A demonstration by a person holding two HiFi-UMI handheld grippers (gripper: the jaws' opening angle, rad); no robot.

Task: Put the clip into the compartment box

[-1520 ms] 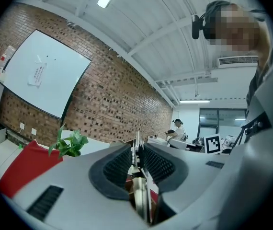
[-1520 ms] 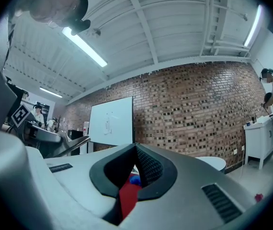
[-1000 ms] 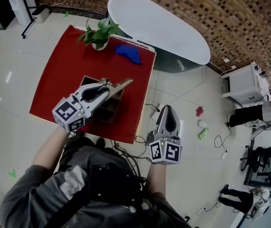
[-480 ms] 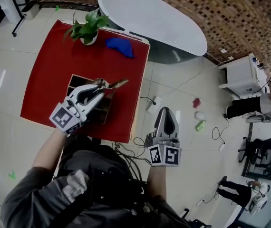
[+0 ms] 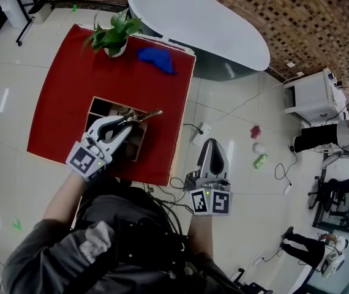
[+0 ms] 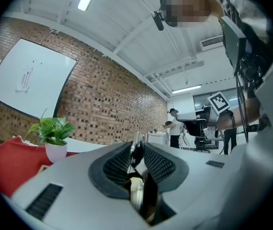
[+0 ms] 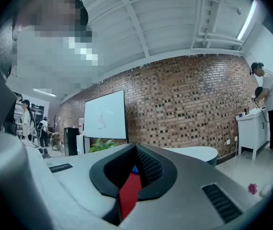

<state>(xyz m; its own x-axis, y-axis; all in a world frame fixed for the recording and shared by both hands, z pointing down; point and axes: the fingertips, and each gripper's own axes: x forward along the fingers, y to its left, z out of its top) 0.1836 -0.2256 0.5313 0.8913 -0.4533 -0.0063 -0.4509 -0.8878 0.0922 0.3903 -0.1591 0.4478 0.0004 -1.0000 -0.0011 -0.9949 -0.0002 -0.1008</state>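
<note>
My left hand-held gripper (image 5: 130, 119) is clamped on the clip (image 5: 145, 114), above the compartment box (image 5: 99, 102) on the bench (image 5: 64, 78); the drop is not yet done. My right hand-held gripper (image 5: 215, 146) is closed, empty.

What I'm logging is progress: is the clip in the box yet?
Out: the clip is clamped in the left gripper, above the box.

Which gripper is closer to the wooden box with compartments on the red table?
Left. The left gripper hangs over the compartment box, clip in its jaws; the right gripper is beyond the red table, over the floor.
</note>
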